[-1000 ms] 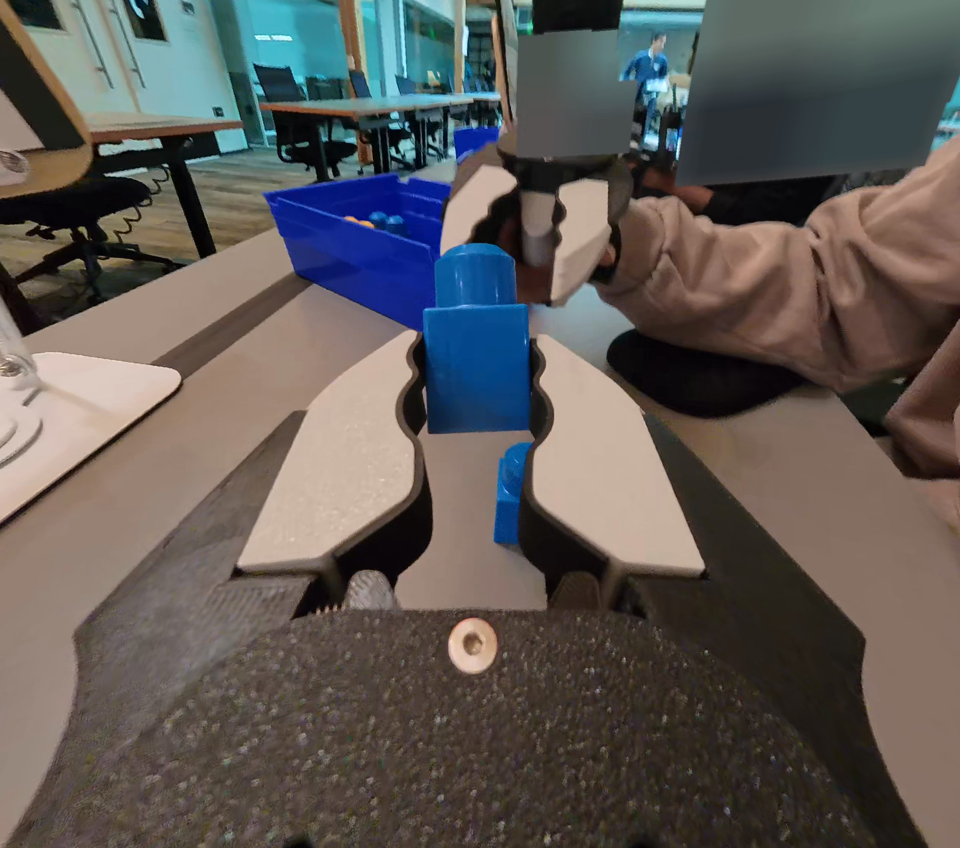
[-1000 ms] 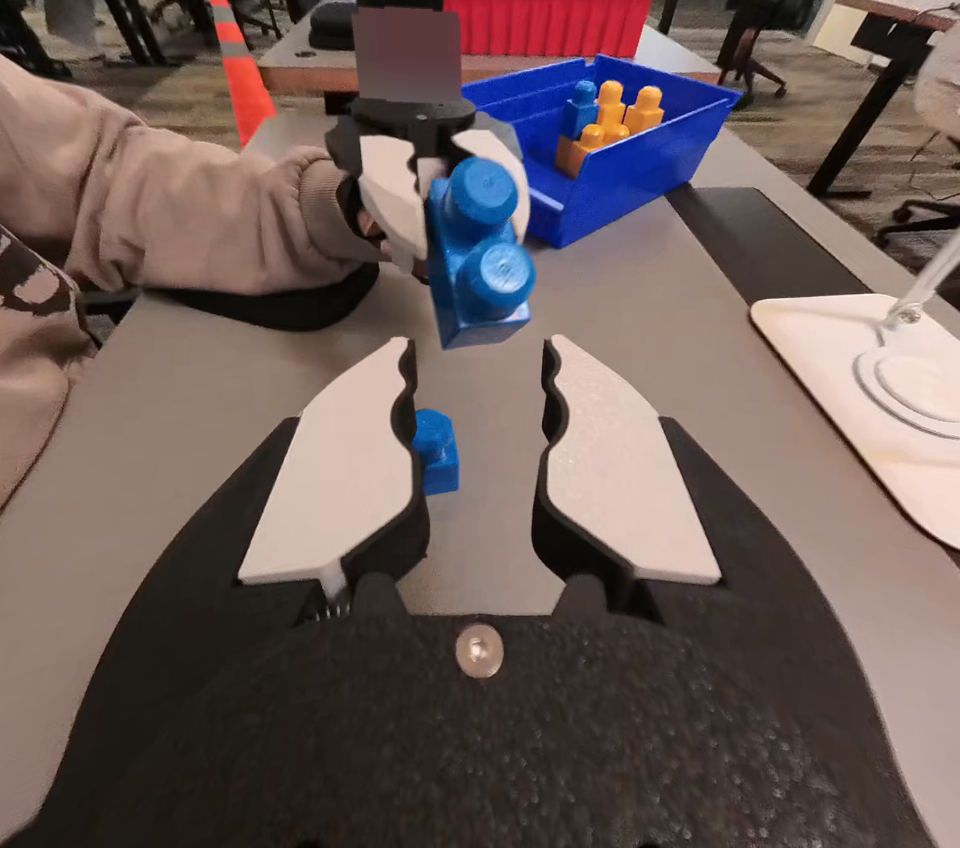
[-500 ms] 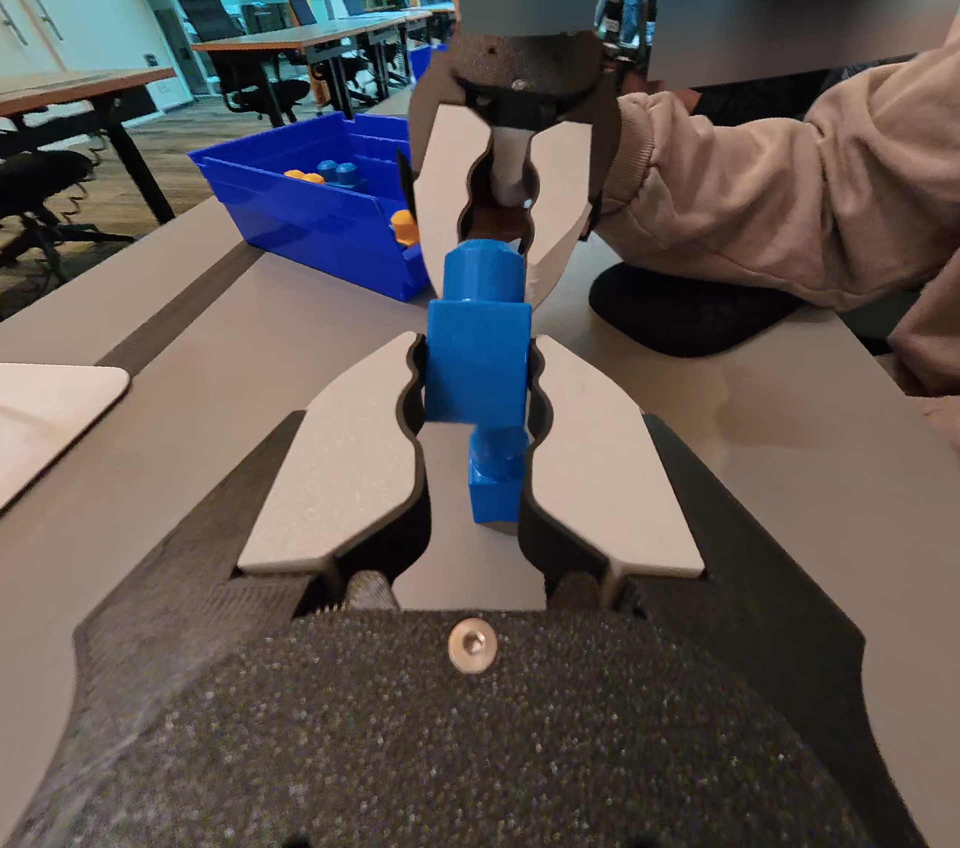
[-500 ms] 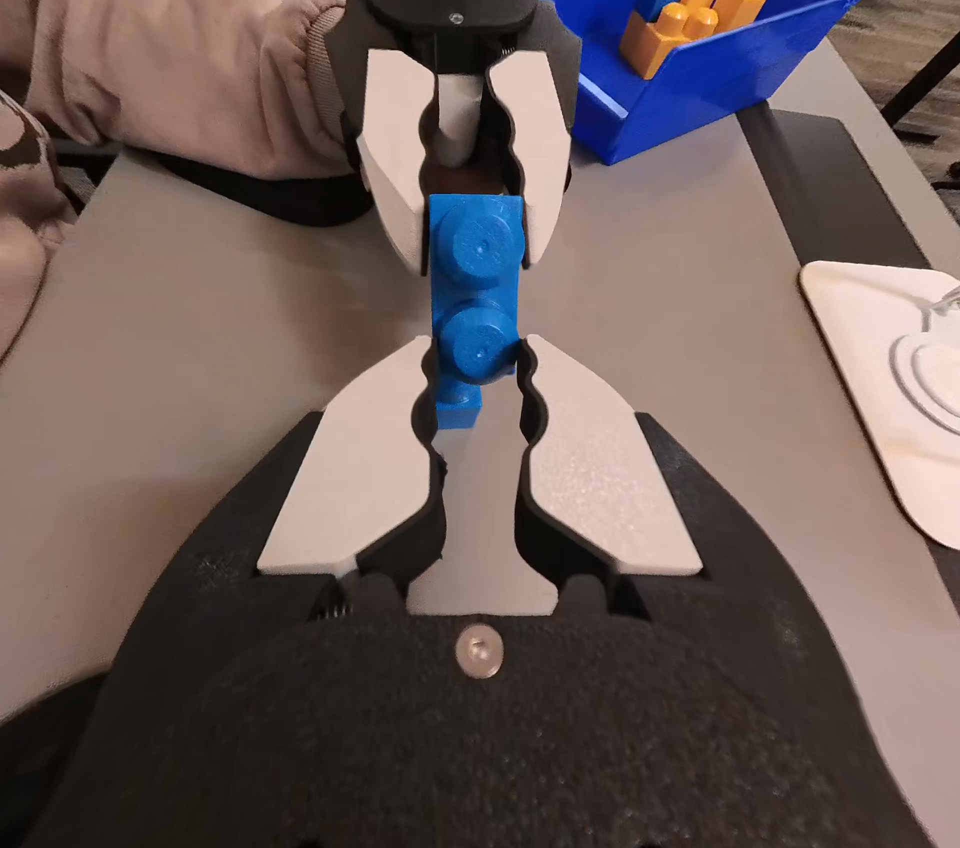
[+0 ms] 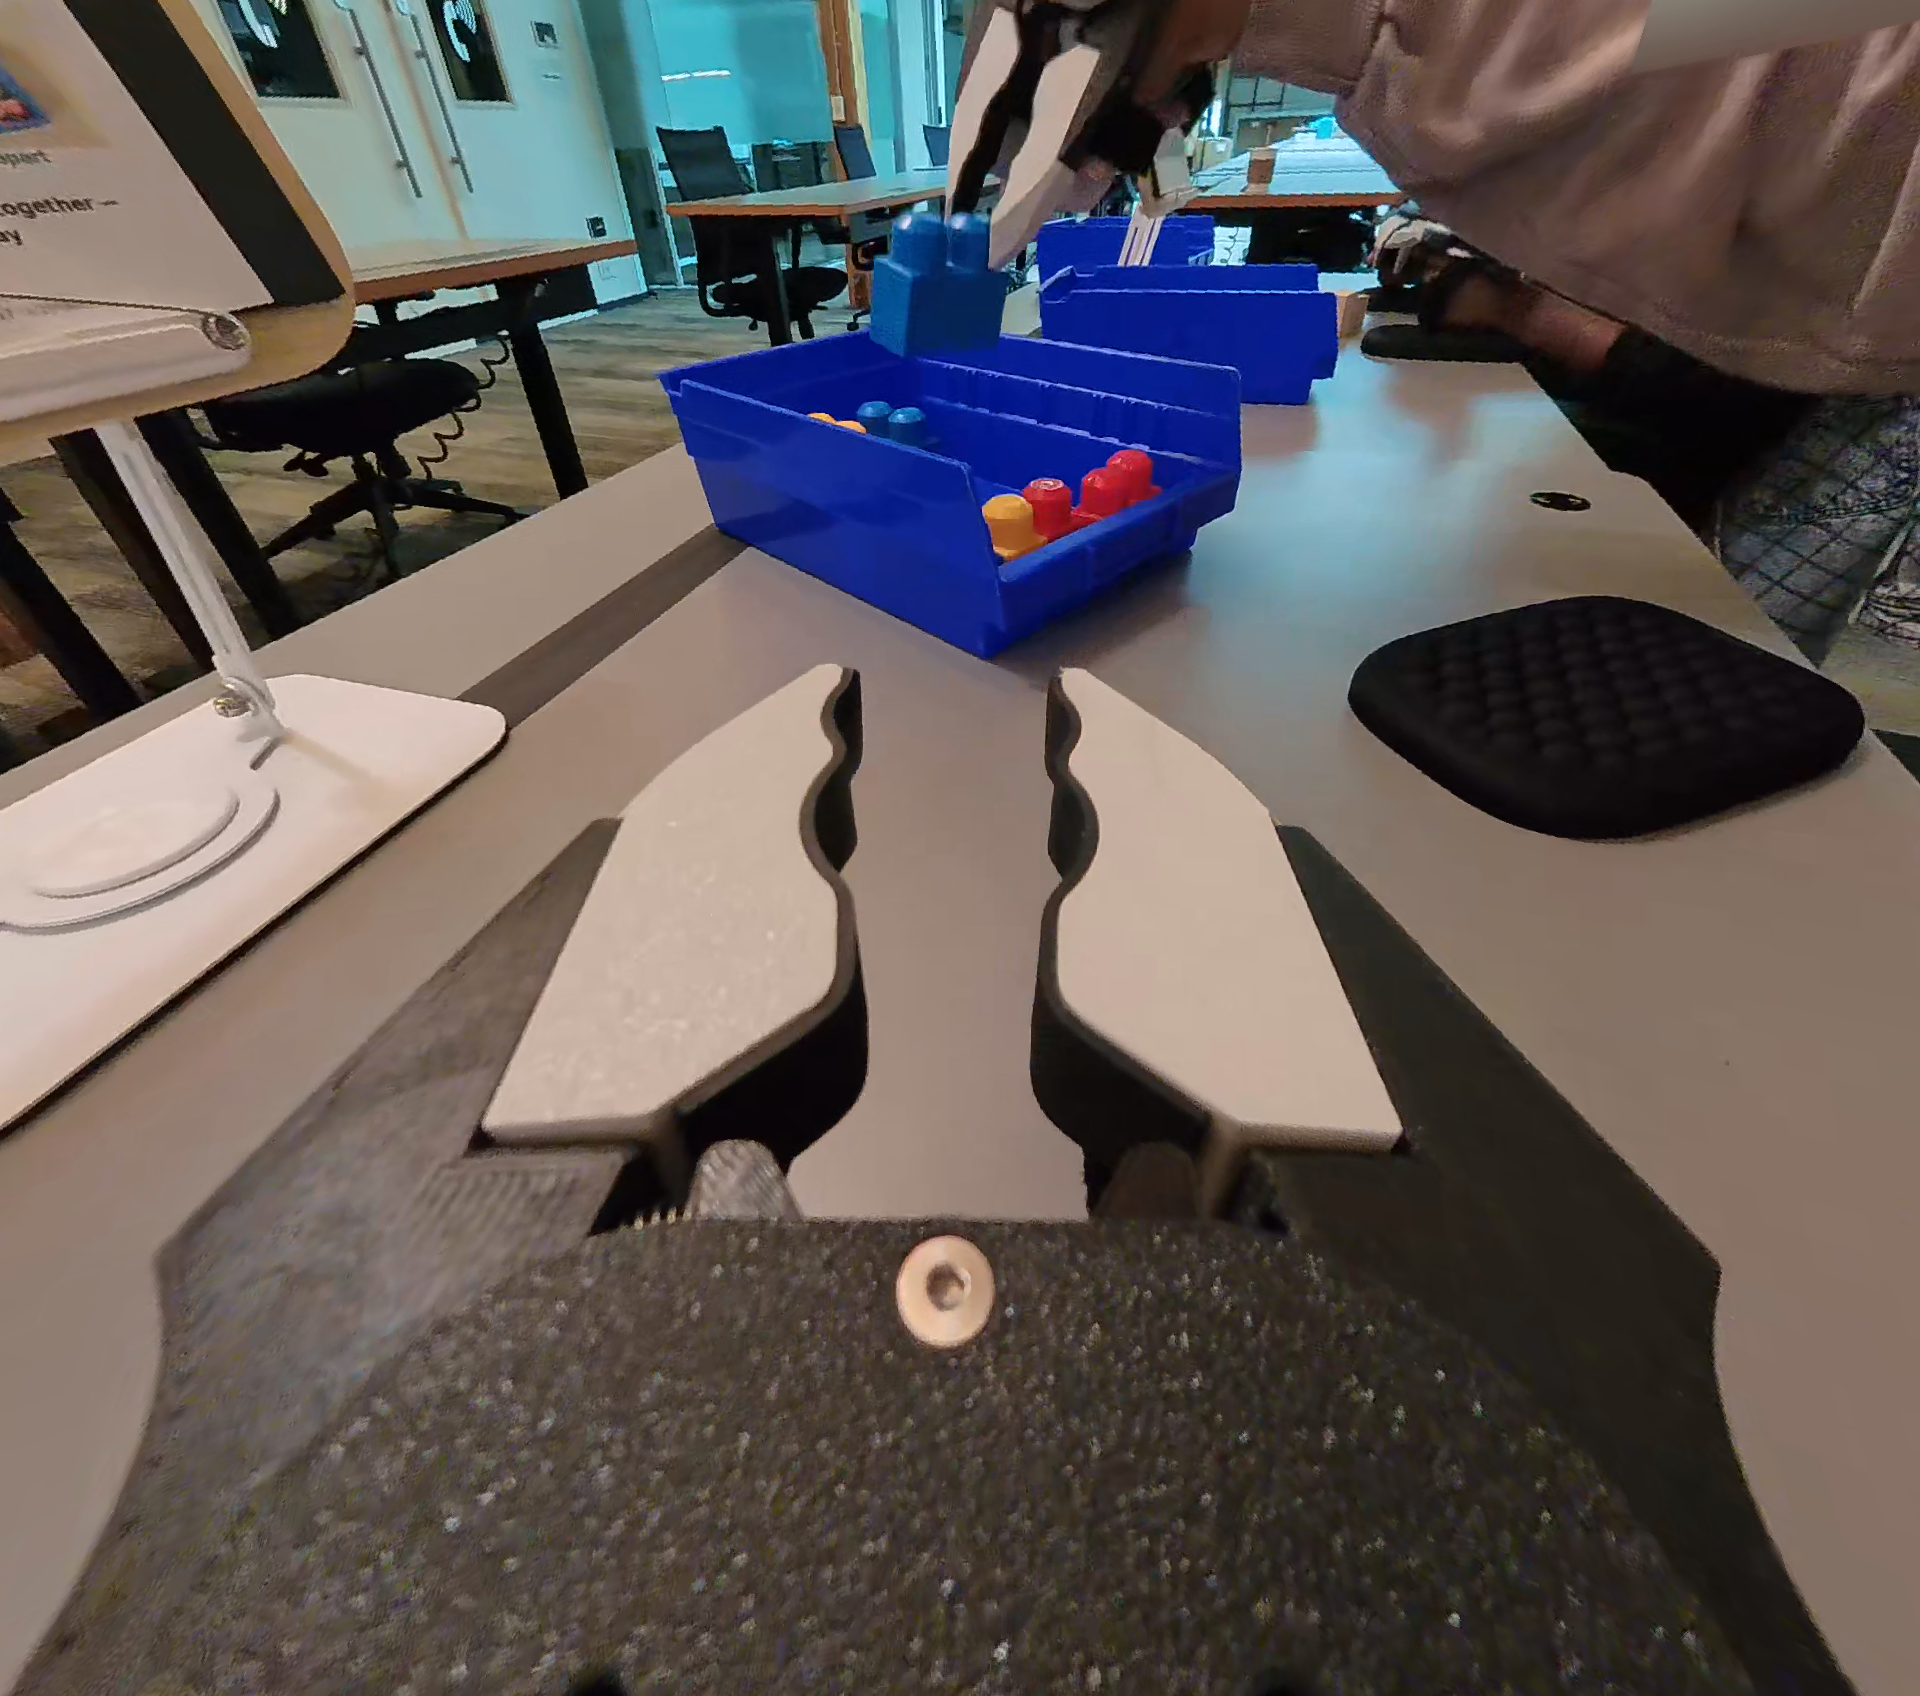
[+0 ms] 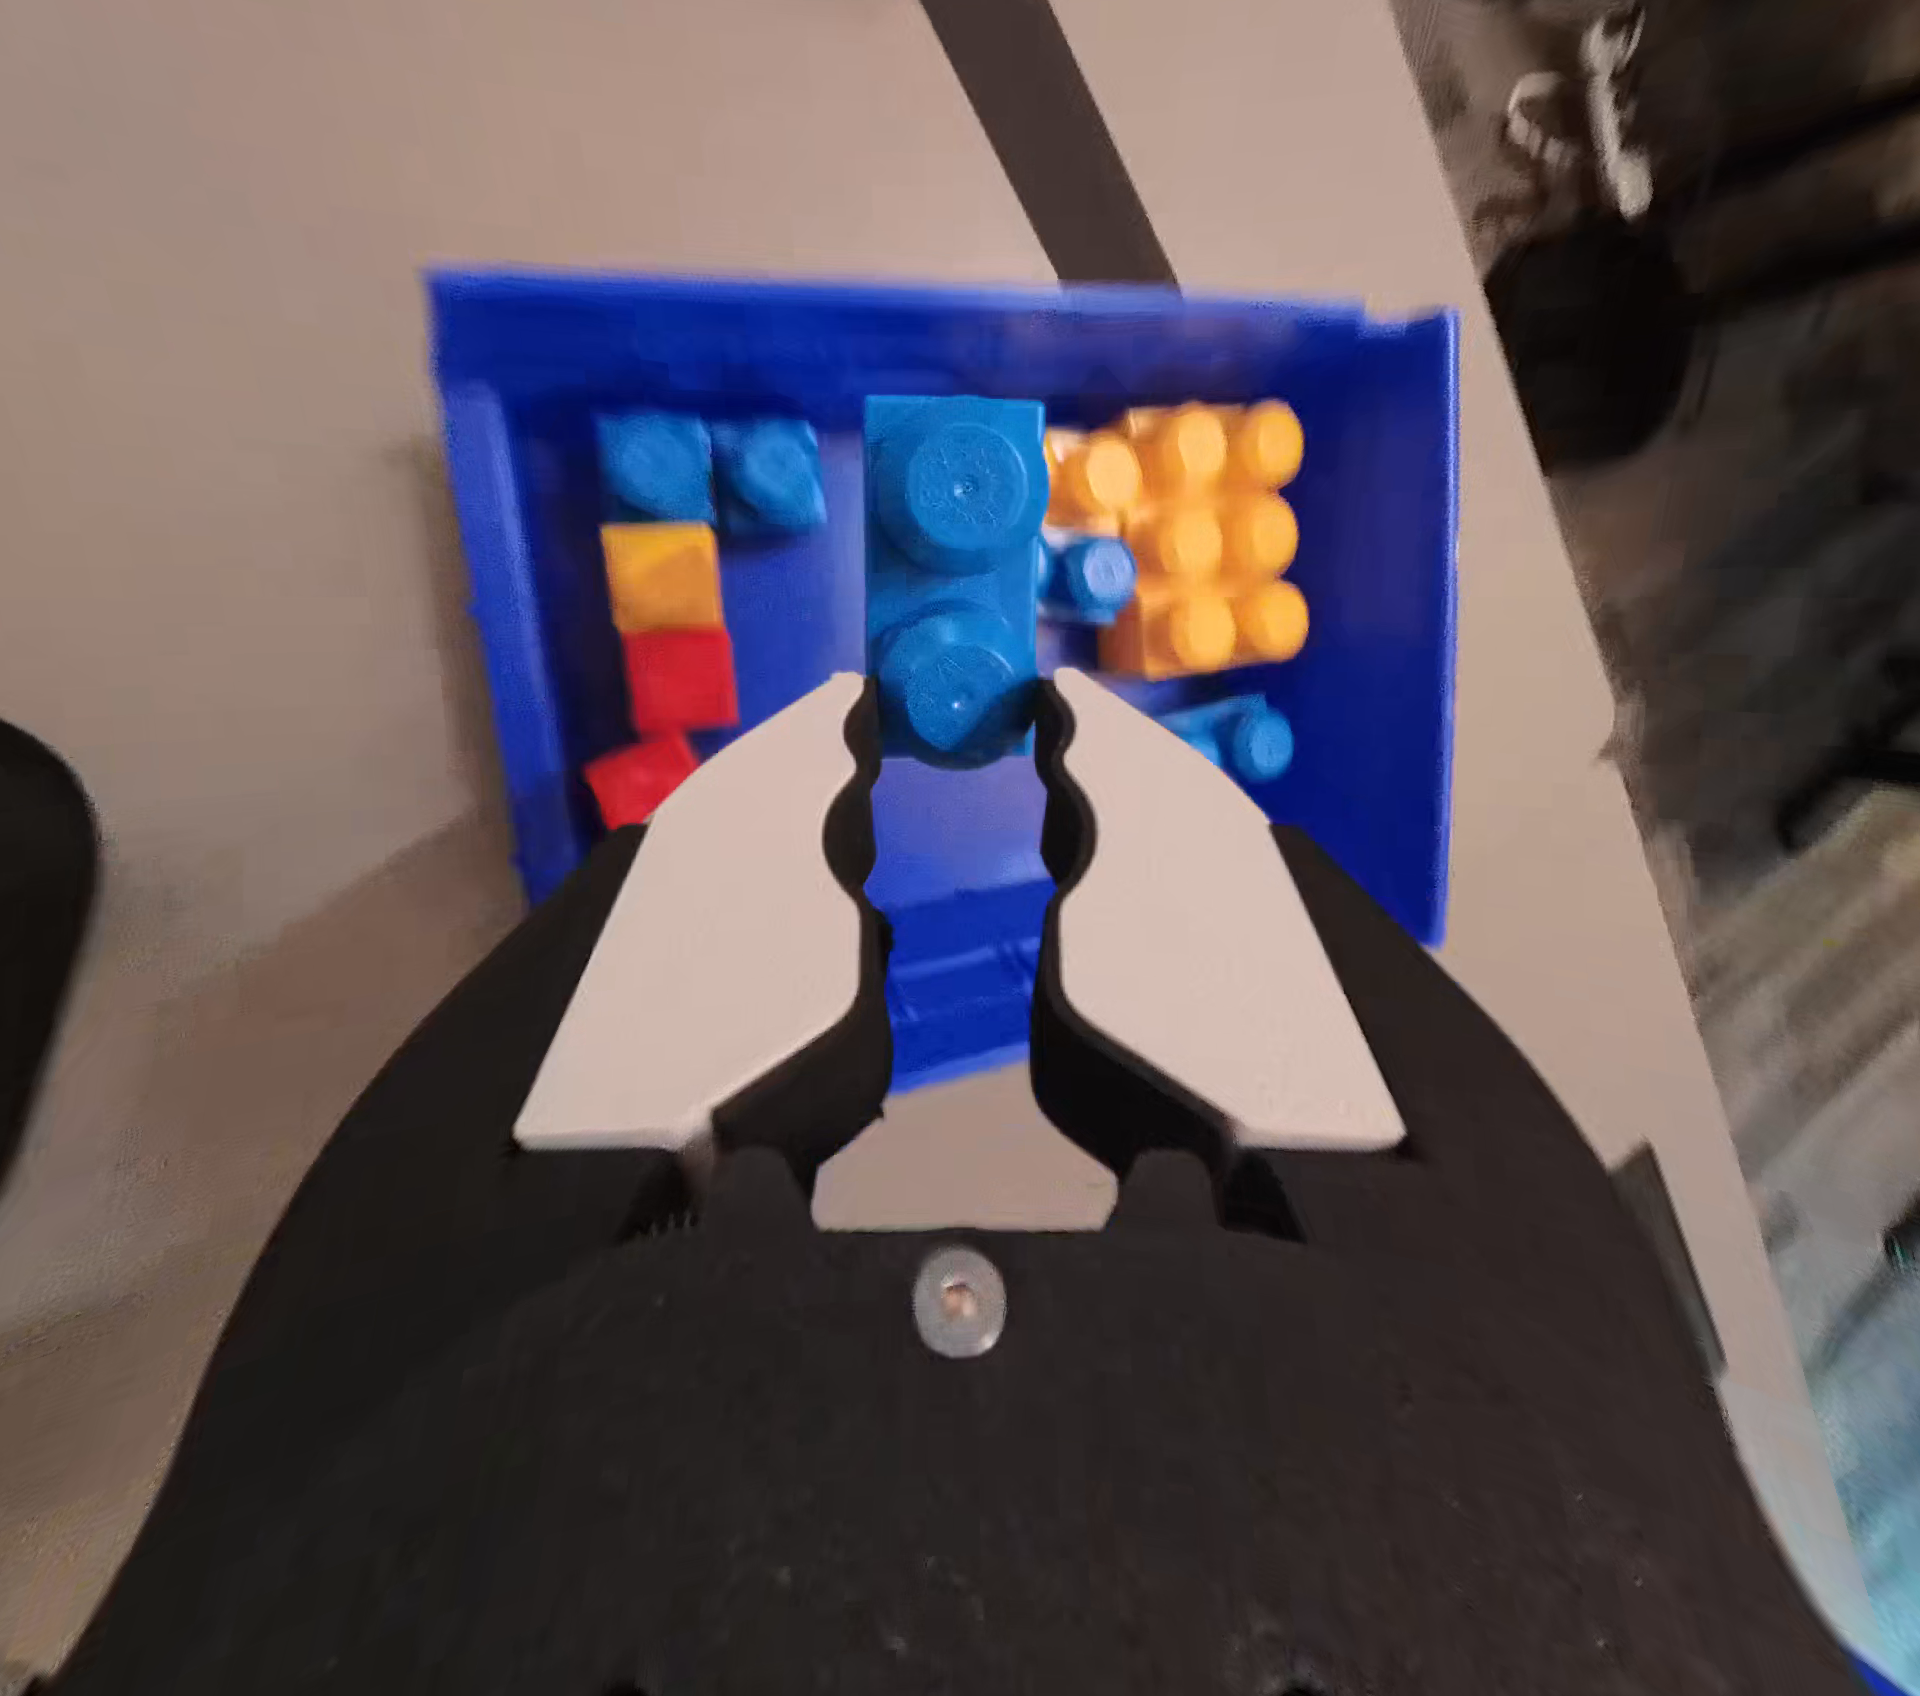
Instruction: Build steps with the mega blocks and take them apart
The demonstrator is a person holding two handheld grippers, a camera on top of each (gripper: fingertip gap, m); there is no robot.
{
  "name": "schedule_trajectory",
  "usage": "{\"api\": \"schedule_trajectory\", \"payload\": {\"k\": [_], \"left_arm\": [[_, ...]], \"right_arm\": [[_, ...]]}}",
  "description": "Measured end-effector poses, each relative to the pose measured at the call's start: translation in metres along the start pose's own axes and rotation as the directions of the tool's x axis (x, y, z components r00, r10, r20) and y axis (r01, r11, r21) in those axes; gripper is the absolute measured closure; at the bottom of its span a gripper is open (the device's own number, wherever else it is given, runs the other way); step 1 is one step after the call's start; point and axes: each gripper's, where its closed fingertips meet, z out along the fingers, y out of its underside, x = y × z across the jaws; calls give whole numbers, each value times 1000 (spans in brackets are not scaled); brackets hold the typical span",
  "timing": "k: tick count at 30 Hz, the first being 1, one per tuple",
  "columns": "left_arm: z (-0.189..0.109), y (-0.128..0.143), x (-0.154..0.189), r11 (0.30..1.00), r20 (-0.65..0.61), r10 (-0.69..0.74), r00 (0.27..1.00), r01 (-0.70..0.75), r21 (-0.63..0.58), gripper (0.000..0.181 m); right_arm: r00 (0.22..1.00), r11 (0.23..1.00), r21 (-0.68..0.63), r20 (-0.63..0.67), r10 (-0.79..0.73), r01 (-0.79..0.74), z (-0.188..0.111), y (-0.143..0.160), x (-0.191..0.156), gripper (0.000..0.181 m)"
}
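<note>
My right gripper (image 6: 951,696) is shut on a blue two-stud block (image 6: 951,576) and holds it above the blue bin (image 6: 1392,607), pointing down into it. The same gripper (image 5: 982,233) and blue block (image 5: 935,296) show in the left wrist view, over the bin (image 5: 883,524). My left gripper (image 5: 951,701) is open and empty, low over the grey table (image 5: 1351,971), in front of the bin. Inside the bin lie blue blocks (image 6: 707,467), orange blocks (image 6: 1205,545) and red blocks (image 6: 681,675).
A black textured pad (image 5: 1605,711) lies on the table at the right. A white stand base (image 5: 208,805) with a tilted board sits at the left. A second blue bin (image 5: 1195,327) stands farther back. A person's sleeve (image 5: 1558,88) reaches in from the right. The left gripper's tips are roughly 35 cm from the right gripper's.
The blue block passed from my left gripper to my right one. The right gripper carried it up and over the bin. The left gripper opened and drew back. The small blue block is out of view.
</note>
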Motion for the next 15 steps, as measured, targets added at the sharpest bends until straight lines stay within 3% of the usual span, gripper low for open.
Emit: {"api": "schedule_trajectory", "payload": {"k": [3,8,12,15], "left_arm": [[0,1,1,1000,-3,9,1000,-9,-8,149],[-1,2,0,1000,5,17,1000,-17,-15,150],[0,3,-1,1000,5,15,1000,-14,-20,151],[1,4,-1,1000,2,15,1000,-14,-25,152]], "right_arm": [[1000,990,-141,4,-27,27,21,37,20,153],[999,934,-357,40,12,3,58,82,26,153],[980,875,-448,-15,200,-186,81,96,25,153],[898,791,-432,-133,420,-434,97,98,29,152]]}}
